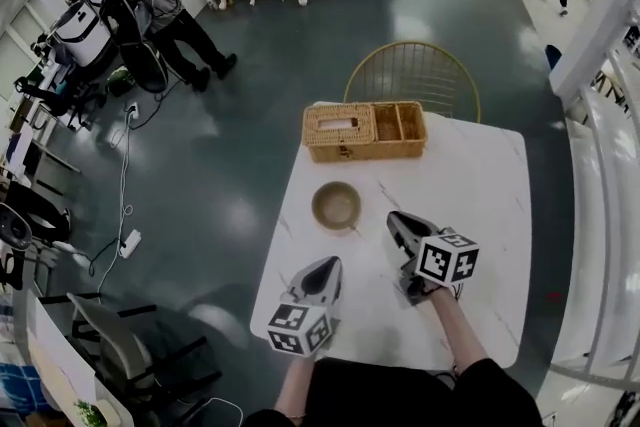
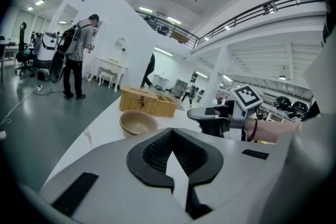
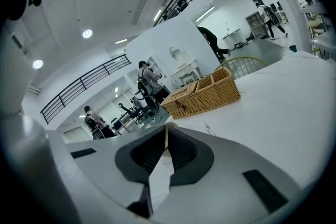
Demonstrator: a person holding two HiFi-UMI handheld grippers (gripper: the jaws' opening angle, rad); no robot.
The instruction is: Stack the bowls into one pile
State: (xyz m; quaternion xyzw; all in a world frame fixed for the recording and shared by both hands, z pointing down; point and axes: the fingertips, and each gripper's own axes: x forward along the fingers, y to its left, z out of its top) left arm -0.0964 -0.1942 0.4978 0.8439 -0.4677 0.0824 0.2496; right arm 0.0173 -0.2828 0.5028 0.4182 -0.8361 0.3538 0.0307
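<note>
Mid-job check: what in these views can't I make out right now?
- Bowl pile: the number of bowls is unclear. The head view shows only the top rim, and the left gripper view shows the pile small.
- Bowl pile in the right gripper view: not seen, because the right tongs fill the lower frame.
- Wicker basket: the lidded half hides what lies under it in every view.

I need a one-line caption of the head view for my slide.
Stacked tan bowls on a white table before a wicker basket; left tongs and right tongs both shut and empty.
</note>
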